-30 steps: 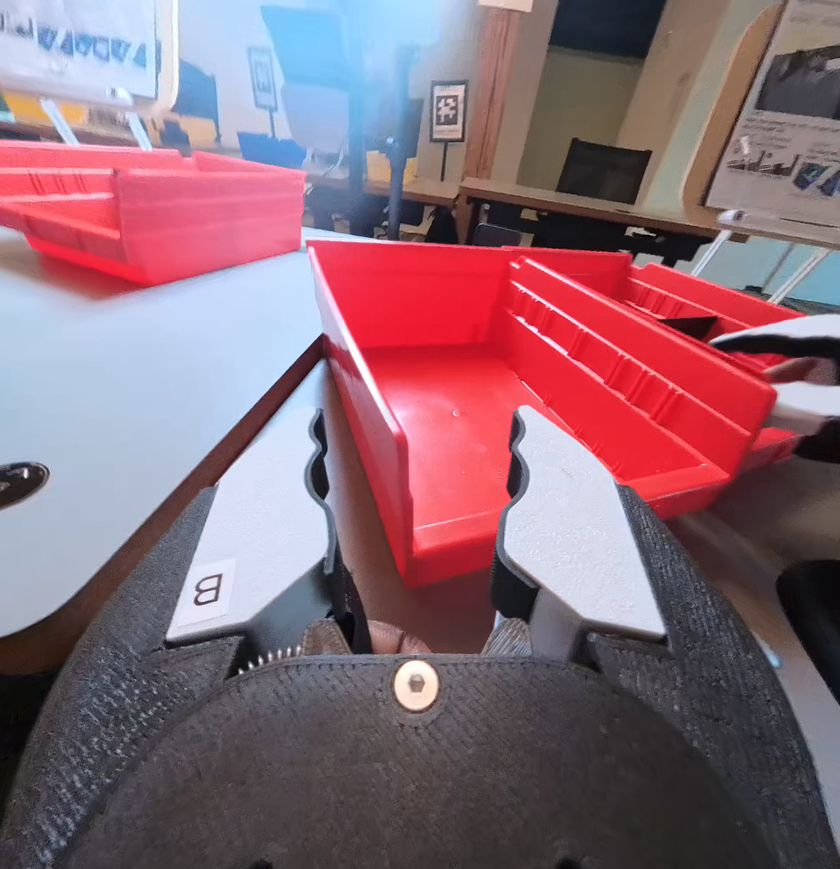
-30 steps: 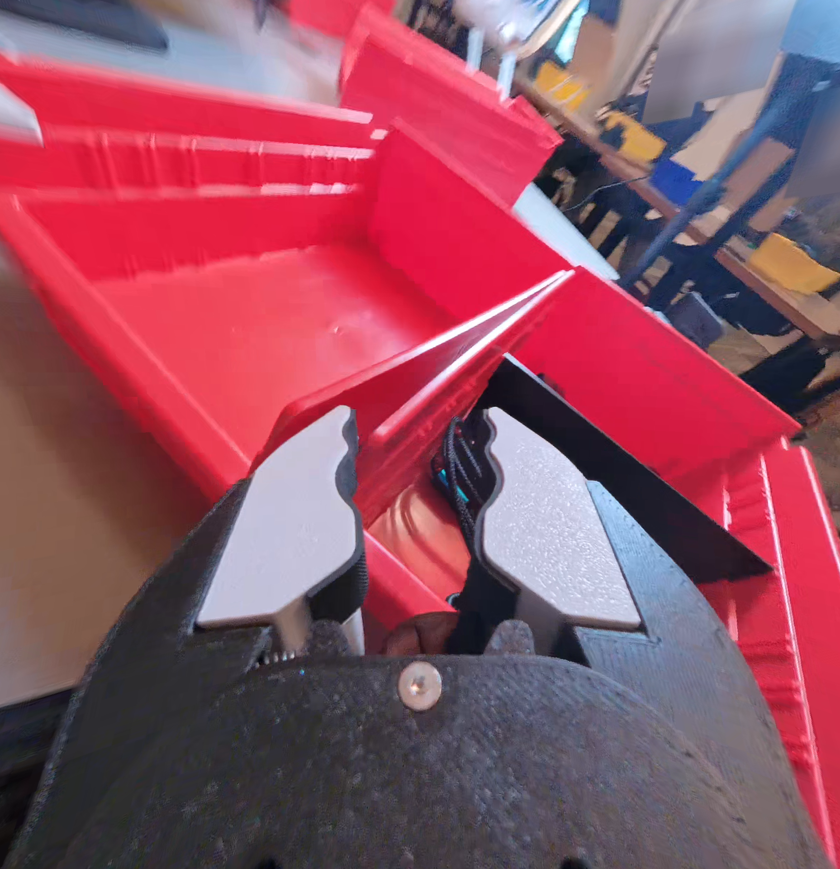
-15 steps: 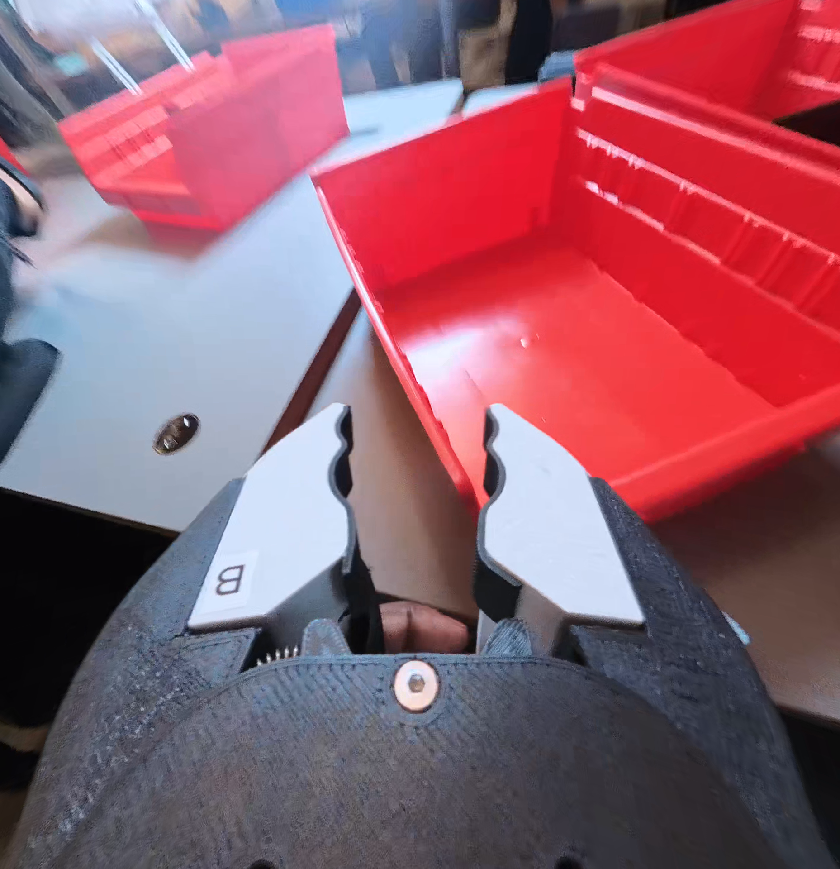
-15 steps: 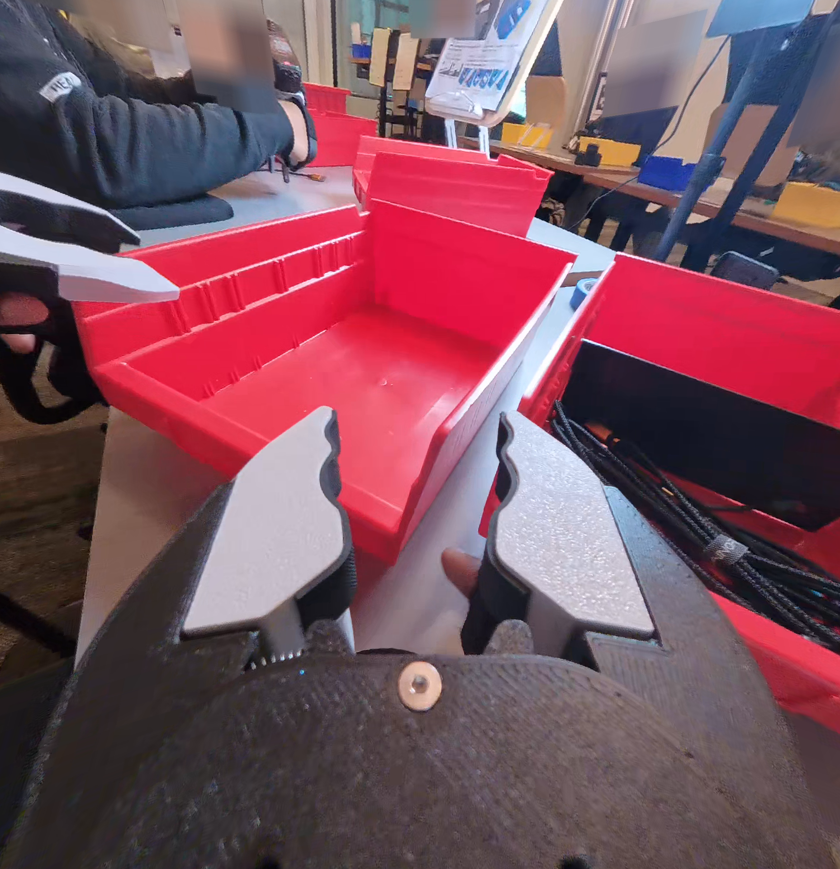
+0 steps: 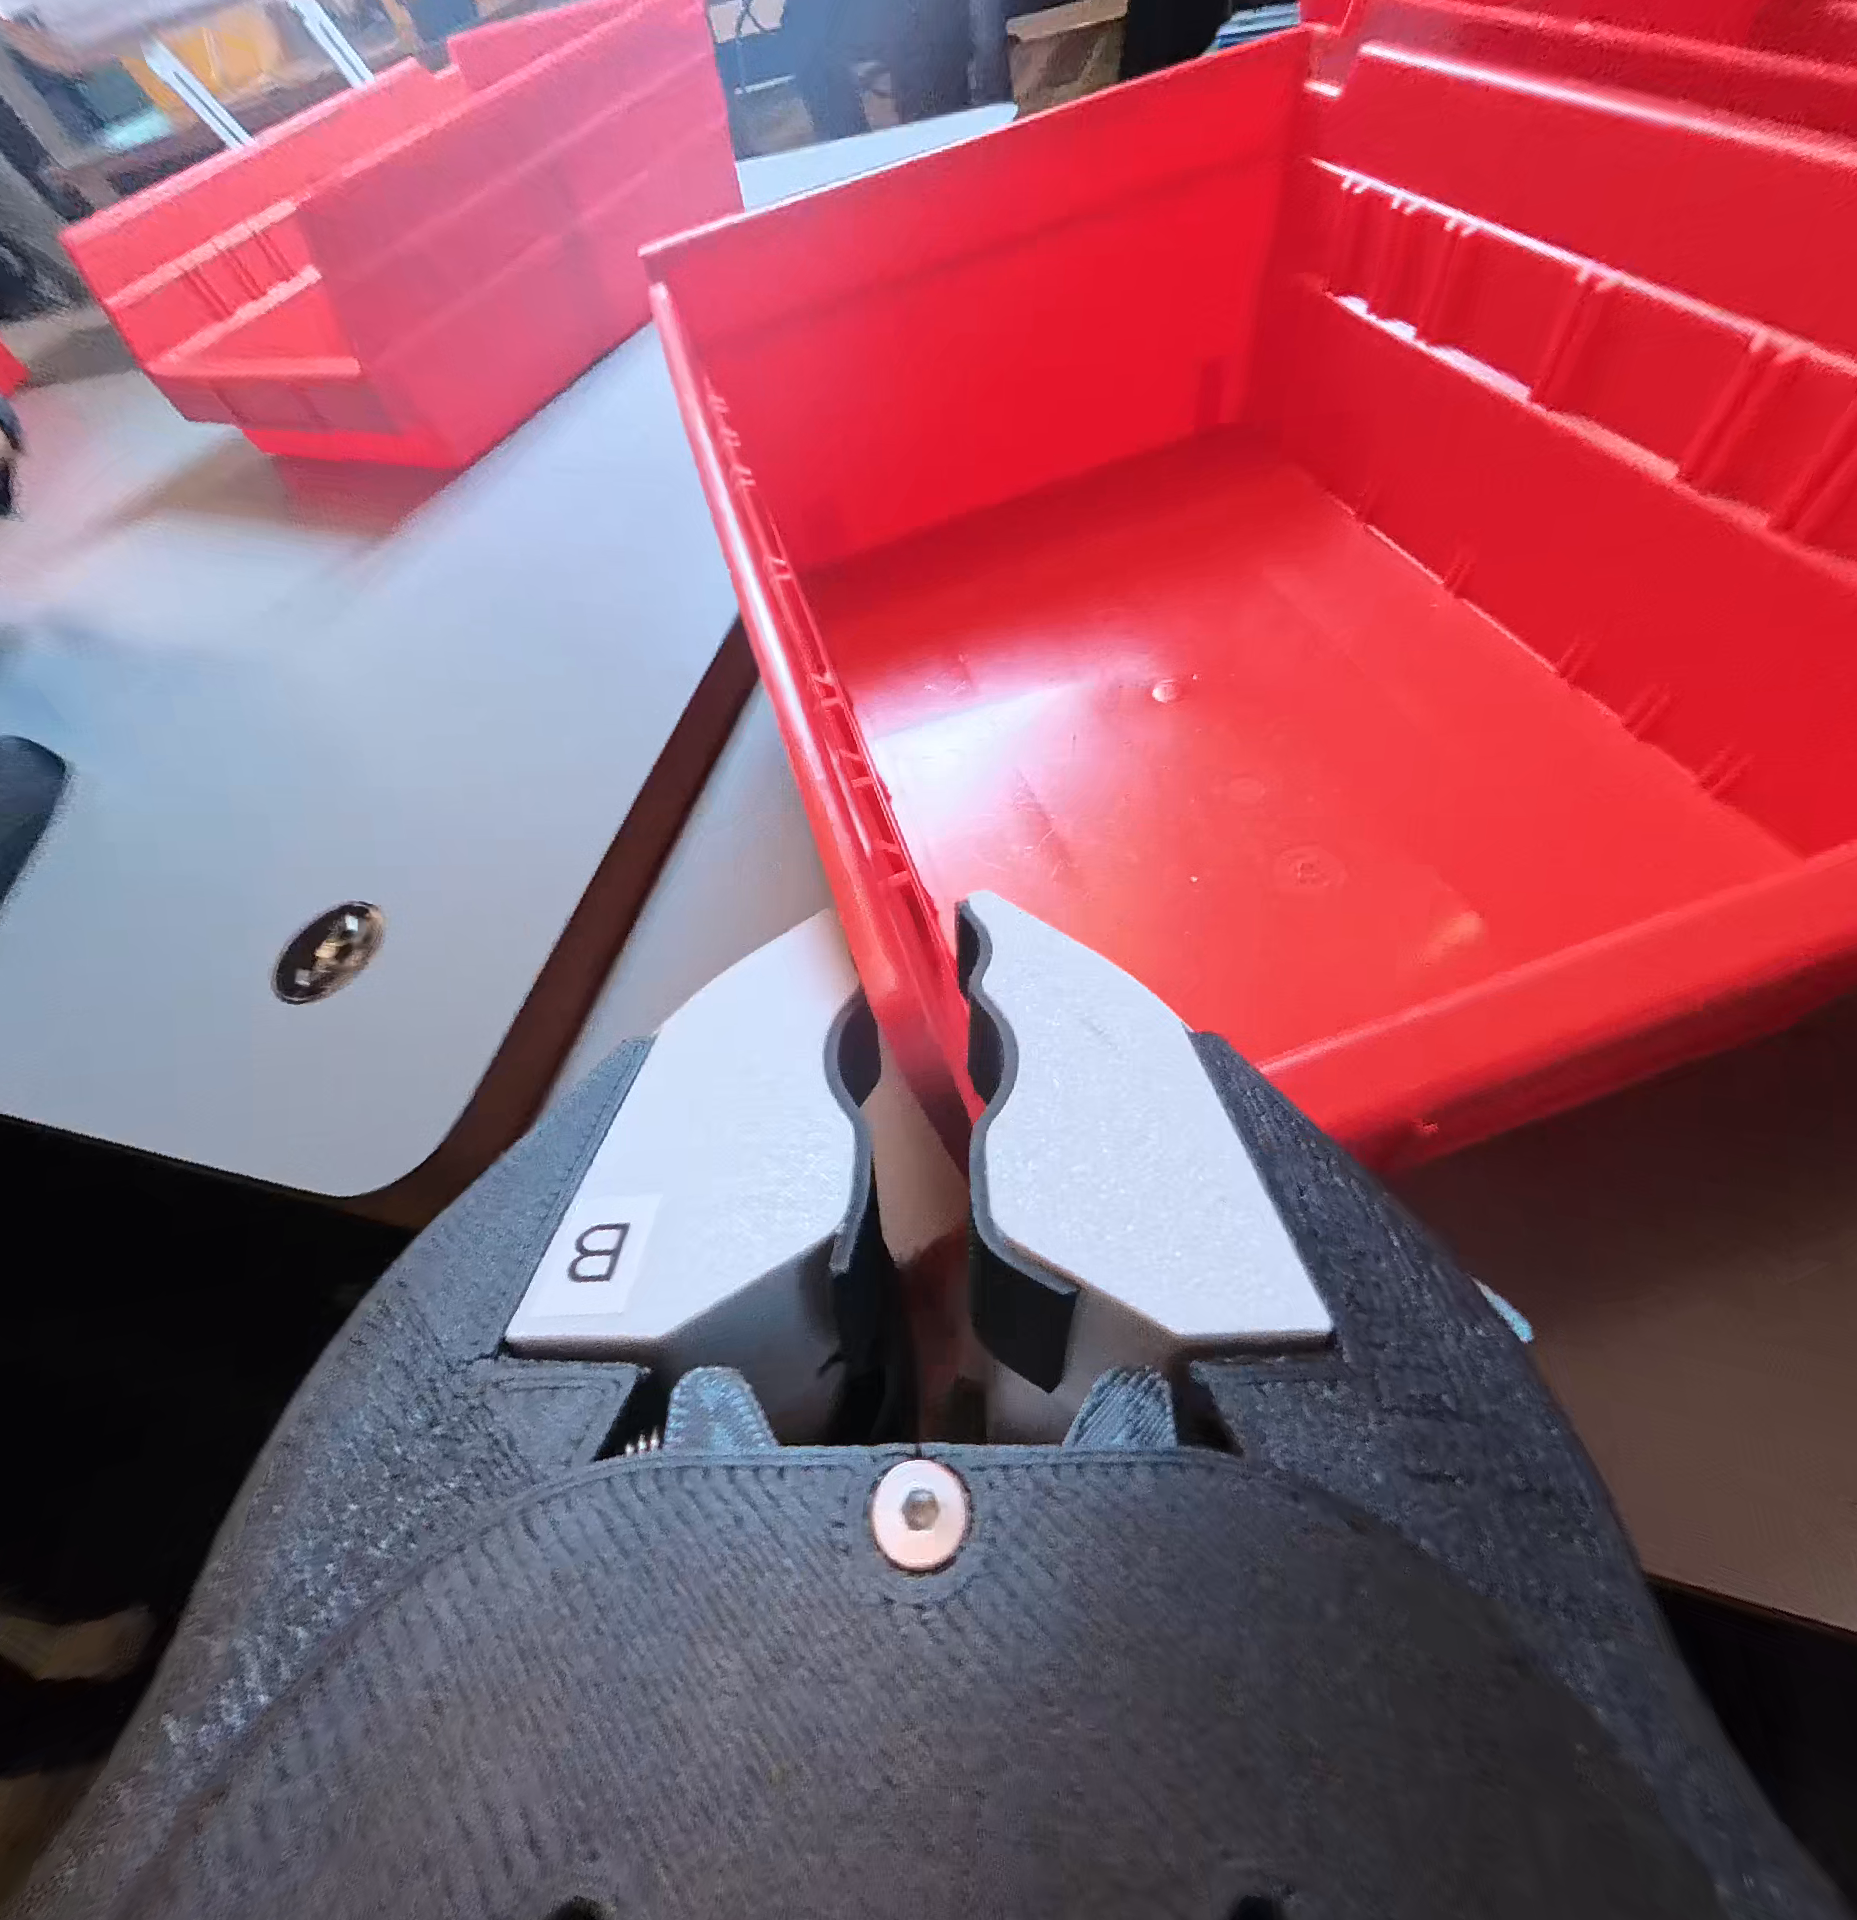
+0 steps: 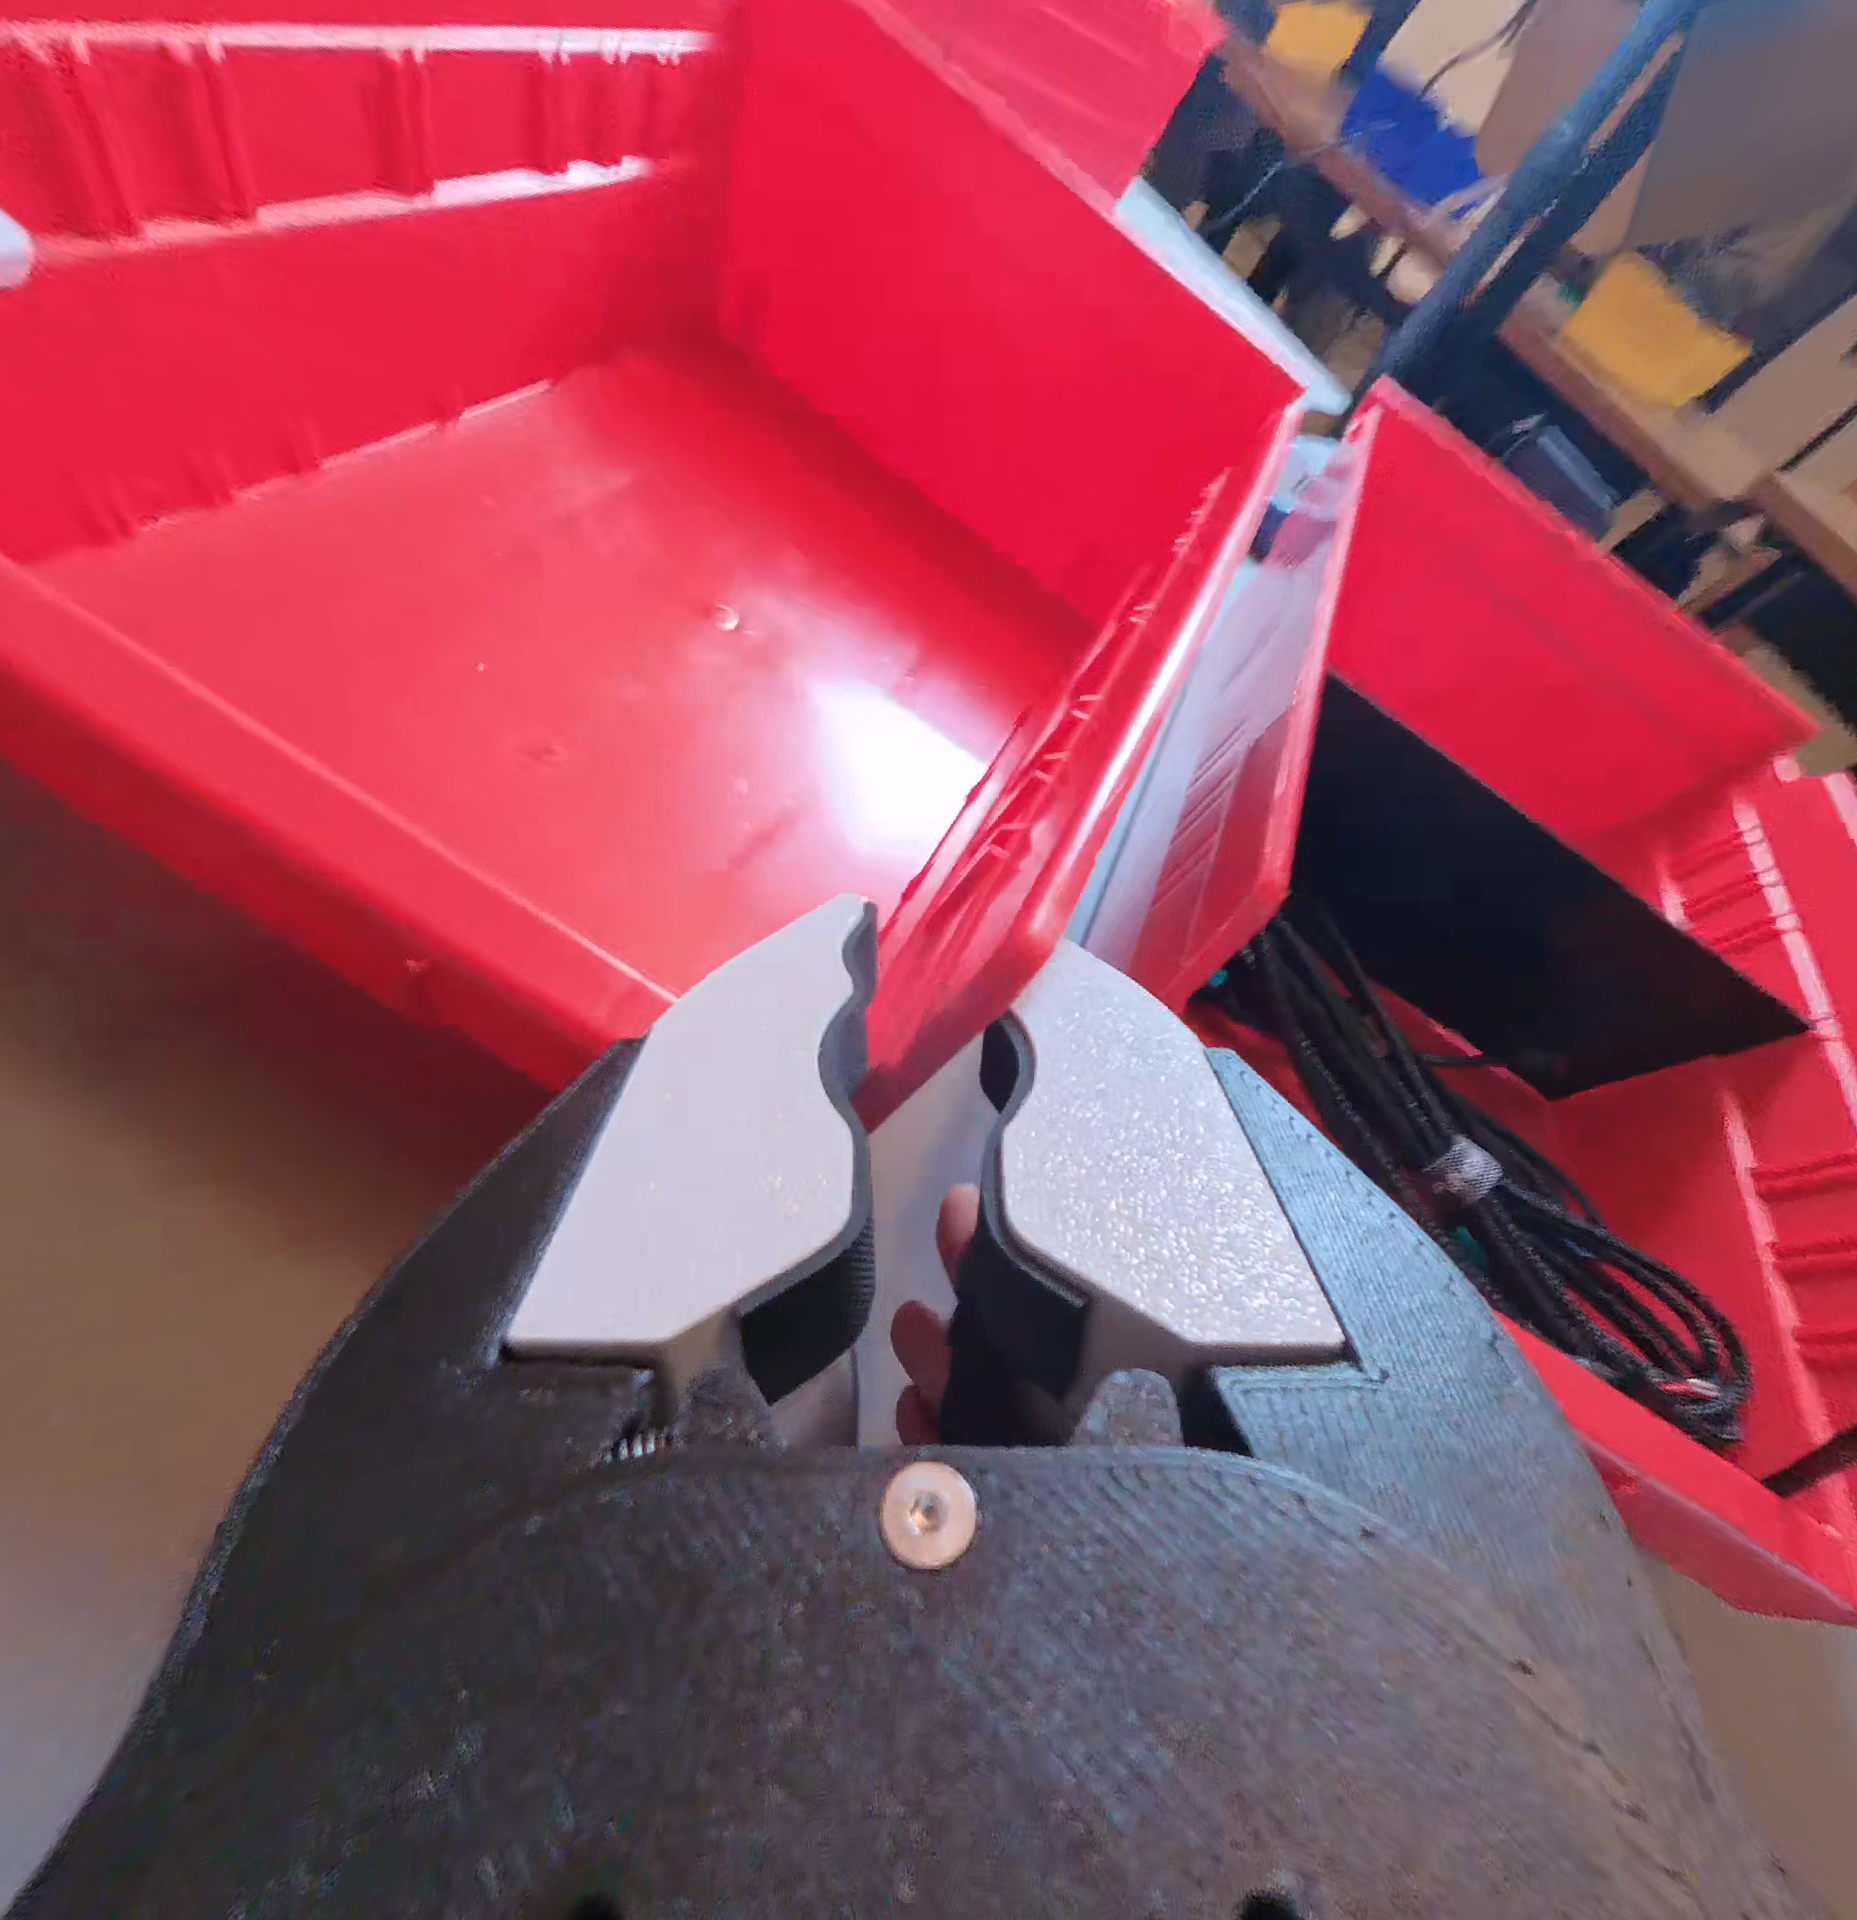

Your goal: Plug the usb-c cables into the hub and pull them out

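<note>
Left gripper (image 5: 911, 997) clamps the left wall of the empty red bin (image 5: 1267, 790); right gripper (image 6: 929, 987) clamps its right wall (image 6: 1017, 894). Black usb-c cables (image 6: 1464, 1164) lie coiled in the adjacent red bin (image 6: 1526, 644), right of it. No hub is identifiable.

The empty red bin (image 5: 1267, 727) fills the centre and right of the left wrist view, its bare floor open from above, while its near-left side wall stands between the fingers of the left gripper (image 5: 908, 997). In the right wrist view the right gripper (image 6: 939, 971) straddles that bin's other side wall, with only a narrow slot of table (image 6: 1173, 790) between it and the second red bin (image 6: 1526, 644) at right. That second bin's floor at lower right is taken up by a coil of black cables (image 6: 1506, 1226) and a black divider (image 6: 1506, 914), whereas the grey tabletop (image 5: 311, 707) at left of the left wrist view lies open up to a far red bin (image 5: 415, 249) at upper left.
</note>
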A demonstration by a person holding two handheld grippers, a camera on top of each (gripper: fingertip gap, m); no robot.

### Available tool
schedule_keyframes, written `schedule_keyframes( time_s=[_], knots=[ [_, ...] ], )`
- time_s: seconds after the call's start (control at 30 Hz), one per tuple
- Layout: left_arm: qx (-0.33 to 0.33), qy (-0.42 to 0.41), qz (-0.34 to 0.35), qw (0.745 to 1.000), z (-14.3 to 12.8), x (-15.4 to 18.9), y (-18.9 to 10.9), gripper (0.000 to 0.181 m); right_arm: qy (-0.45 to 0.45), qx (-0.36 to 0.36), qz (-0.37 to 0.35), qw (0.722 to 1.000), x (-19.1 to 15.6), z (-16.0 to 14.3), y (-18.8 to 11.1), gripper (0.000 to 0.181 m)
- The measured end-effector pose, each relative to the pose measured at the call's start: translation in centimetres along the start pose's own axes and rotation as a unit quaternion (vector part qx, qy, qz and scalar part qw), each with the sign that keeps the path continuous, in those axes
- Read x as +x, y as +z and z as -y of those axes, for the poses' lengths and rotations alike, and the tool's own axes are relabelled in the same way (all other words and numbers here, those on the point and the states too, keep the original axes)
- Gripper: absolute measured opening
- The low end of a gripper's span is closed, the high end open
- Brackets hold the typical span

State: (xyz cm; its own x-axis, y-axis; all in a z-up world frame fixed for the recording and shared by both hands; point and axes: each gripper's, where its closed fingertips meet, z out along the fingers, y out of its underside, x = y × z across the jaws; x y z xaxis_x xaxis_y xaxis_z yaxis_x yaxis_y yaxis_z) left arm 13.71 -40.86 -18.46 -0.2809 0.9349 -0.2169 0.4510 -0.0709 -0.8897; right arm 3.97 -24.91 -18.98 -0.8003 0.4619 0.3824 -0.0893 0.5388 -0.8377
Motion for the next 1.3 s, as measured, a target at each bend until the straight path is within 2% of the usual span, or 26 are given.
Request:
schedule_keyframes(
  time_s=[0.1,0.2,0.33,0.47,0.57,0.7,0.87,0.93,1.07,1.23,1.3],
  knots=[
    [0.014,0.020,0.010,1.000,1.2,0.3,-0.9,0.013,-0.010,0.054,-0.046,0.997,1.6,1.8,-1.0,0.011],
    [0.098,0.012,-0.002,0.995,4.5,1.2,-3.1,0.017,-0.017,0.121,-0.087,0.989,4.0,4.7,-3.6,0.010],
    [0.201,0.008,0.006,0.980,10.0,3.4,-6.2,0.017,-0.032,0.191,-0.162,0.968,8.3,7.8,-9.3,0.009],
    [0.297,-0.002,-0.028,0.955,14.7,8.8,-7.8,0.016,-0.040,0.219,-0.245,0.943,13.5,7.2,-15.5,0.009],
    [0.334,-0.001,-0.081,0.939,17.1,14.8,-7.7,0.016,-0.064,0.203,-0.324,0.922,17.5,4.3,-20.2,0.008],
    [0.328,0.018,-0.172,0.929,19.4,24.3,-7.2,0.016,-0.058,0.137,-0.399,0.905,22.9,-1.8,-25.7,0.008],
    [0.287,0.060,-0.268,0.918,19.9,37.0,-6.2,0.018,-0.063,0.041,-0.418,0.905,28.4,-10.7,-31.6,0.012],
    [0.271,0.089,-0.300,0.910,19.6,41.6,-5.5,0.019,-0.024,0.024,-0.424,0.905,30.0,-14.1,-33.4,0.011],
    [0.225,0.122,-0.349,0.902,18.3,48.5,-3.7,0.019,0.038,-0.009,-0.438,0.898,32.2,-19.6,-35.2,0.010],
    [0.187,0.173,-0.373,0.892,16.3,53.7,-2.6,0.020,0.030,-0.124,-0.431,0.893,33.0,-26.5,-35.8,0.012],
    [0.173,0.186,-0.385,0.887,15.3,55.2,-2.4,0.021,0.054,-0.134,-0.420,0.896,33.0,-28.2,-36.2,0.012]
  ],
)
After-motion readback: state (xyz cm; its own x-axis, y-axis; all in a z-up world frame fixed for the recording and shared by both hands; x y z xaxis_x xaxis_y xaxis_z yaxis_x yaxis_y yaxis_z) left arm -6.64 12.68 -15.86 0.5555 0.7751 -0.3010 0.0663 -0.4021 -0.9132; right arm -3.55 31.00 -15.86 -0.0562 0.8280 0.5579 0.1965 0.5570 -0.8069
